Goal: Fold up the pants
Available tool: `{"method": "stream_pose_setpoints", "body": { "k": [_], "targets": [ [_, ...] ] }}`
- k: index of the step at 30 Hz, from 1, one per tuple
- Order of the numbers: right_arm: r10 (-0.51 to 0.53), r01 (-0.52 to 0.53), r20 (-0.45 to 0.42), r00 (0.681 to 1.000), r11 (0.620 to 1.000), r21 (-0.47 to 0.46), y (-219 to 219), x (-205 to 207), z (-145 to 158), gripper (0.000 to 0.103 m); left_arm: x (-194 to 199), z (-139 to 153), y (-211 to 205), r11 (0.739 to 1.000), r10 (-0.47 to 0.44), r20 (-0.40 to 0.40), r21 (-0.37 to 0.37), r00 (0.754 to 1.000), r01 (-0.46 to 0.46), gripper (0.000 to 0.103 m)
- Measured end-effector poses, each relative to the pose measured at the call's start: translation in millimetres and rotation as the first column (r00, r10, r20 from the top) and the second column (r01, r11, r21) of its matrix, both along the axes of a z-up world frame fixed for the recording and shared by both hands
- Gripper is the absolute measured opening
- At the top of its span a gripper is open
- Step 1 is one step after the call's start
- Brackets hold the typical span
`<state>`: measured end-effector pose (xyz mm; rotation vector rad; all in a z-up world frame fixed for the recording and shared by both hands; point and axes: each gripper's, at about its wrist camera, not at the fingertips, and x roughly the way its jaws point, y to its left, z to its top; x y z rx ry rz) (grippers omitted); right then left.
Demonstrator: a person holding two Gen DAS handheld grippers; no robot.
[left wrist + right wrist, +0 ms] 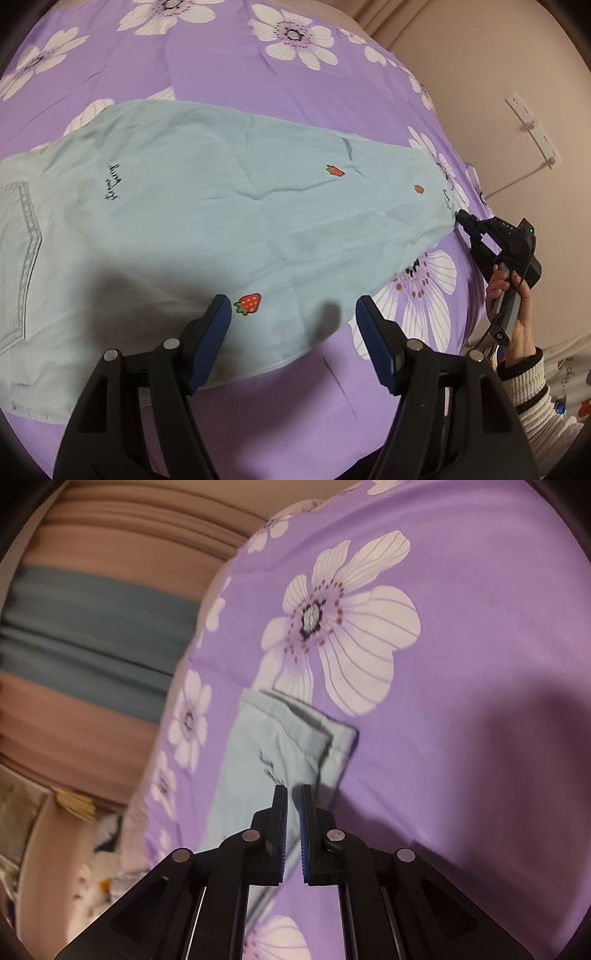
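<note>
Light blue pants [192, 221] with strawberry prints lie flat on the purple flowered bedsheet [221, 62], legs stacked, waist at the left, hems at the right. My left gripper [293, 308] is open and hovers over the near edge of the legs, holding nothing. My right gripper [463, 218] is at the hem end, held by a hand in a striped sleeve. In the right wrist view its jaws [293, 794] are nearly closed on the pants' hem [280, 746], with cloth between the pads.
The bed's right edge [476, 177] runs close to a beige wall with a white outlet strip [532, 129]. In the right wrist view, curtains [92, 627] and clutter [22, 812] lie beyond the bed's edge.
</note>
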<state>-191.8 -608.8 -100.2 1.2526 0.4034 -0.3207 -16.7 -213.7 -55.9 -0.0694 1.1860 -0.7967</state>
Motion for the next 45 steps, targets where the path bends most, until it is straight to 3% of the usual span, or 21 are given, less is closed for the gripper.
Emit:
{"method": "stream_pose_setpoints", "body": {
  "k": [5,11,14,16,18,21,23,25,27,29,31,32,34,35,37,38,40,41,43,45],
  "targets": [
    [0.054,-0.055,-0.097,0.994,0.998,-0.003,-2.8,22.1,-2.5,0.004,1.8,1.0,12.5,0.999,0.042,-0.004,-0.009,0.999,-0.042,0.07],
    [0.033,-0.037,-0.067,0.997,0.998,-0.053,1.3,-0.2,16.5,0.004,6.4,9.1,41.6,0.991,0.122,0.005,-0.048,0.993,-0.122,0.07],
    [0.153,-0.157,-0.043,0.987,0.983,-0.098,22.3,19.1,33.6,0.004,11.8,9.2,63.4,0.979,0.199,0.011,-0.046,0.98,-0.199,0.07],
    [0.306,-0.315,-0.08,0.948,0.938,-0.143,51.4,42.6,43.7,0.004,15.9,8.3,79.3,0.965,0.26,0.029,-0.033,0.965,-0.259,0.07],
    [0.448,-0.468,-0.14,0.883,0.862,-0.195,90.0,72.7,51.1,0.004,19.4,6.8,96.0,0.949,0.314,0.032,-0.028,0.949,-0.313,0.07],
    [0.565,-0.606,-0.22,0.795,0.755,-0.249,132.7,101.7,51.2,0.004,22.7,7.0,123.5,0.925,0.379,0.026,-0.047,0.925,-0.378,0.065],
    [0.599,-0.663,-0.29,0.746,0.709,-0.241,146.0,110.8,43.3,0.004,22.7,8.4,137.8,0.913,0.407,0.036,-0.047,0.913,-0.405,0.061],
    [0.567,-0.689,-0.409,0.715,0.67,-0.277,148.9,111.0,32.5,0.004,22.7,8.5,151.7,0.89,0.453,0.09,0.012,0.887,-0.456,0.063],
    [0.521,-0.689,-0.463,0.717,0.63,-0.358,141.7,103.3,31.6,0.0,25.9,4.1,169.4,0.87,0.49,0.082,0.018,0.868,-0.493,0.063],
    [0.46,-0.666,-0.5,0.734,0.635,-0.392,126.8,97.0,33.5,0.0,28.5,2.9,190.9,0.851,0.525,0.035,-0.04,0.851,-0.524,0.063],
    [0.368,-0.628,-0.552,0.749,0.661,-0.411,111.4,98.4,38.4,0.0,29.4,7.8,207.4,0.831,0.557,0.043,-0.049,0.83,-0.555,0.062],
    [0.274,-0.599,-0.606,0.747,0.671,-0.436,101.8,103.6,42.4,0.0,29.3,11.1,213.9,0.819,0.574,0.059,-0.042,0.817,-0.573,0.063],
    [0.17,-0.59,-0.668,0.725,0.653,-0.475,98.2,116.3,50.7,0.0,29.5,15.2,229.5,0.801,0.599,0.078,-0.037,0.797,-0.598,0.065],
    [0.177,-0.6,-0.664,0.726,0.636,-0.486,101.7,122.0,56.6,0.0,27.9,16.1,237.7,0.799,0.602,0.057,-0.064,0.797,-0.598,0.065],
    [0.332,-0.646,-0.582,0.743,0.583,-0.493,124.5,140.3,72.7,0.004,29.0,15.6,242.2,0.803,0.594,0.031,-0.085,0.804,-0.59,0.065],
    [0.401,-0.67,-0.548,0.734,0.559,-0.488,137.3,152.3,77.7,0.014,29.3,15.6,242.5,0.805,0.591,0.03,-0.087,0.806,-0.587,0.065],
    [0.532,-0.731,-0.501,0.682,0.474,-0.491,173.5,183.5,85.8,0.038,30.4,15.1,239.9,0.811,0.584,0.036,-0.078,0.811,-0.58,0.067],
    [0.564,-0.751,-0.5,0.657,0.433,-0.499,187.7,194.6,87.1,0.042,31.0,15.1,237.7,0.815,0.578,0.043,-0.072,0.815,-0.574,0.068],
    [0.622,-0.788,-0.516,0.589,0.302,-0.536,222.0,226.4,91.4,0.042,33.6,14.1,236.6,0.822,0.569,0.049,-0.06,0.821,-0.566,0.068],
    [0.654,-0.806,-0.538,0.531,0.193,-0.56,242.6,245.7,91.0,0.042,35.2,12.4,235.6,0.826,0.563,0.047,-0.059,0.825,-0.56,0.068]
  ]
}}
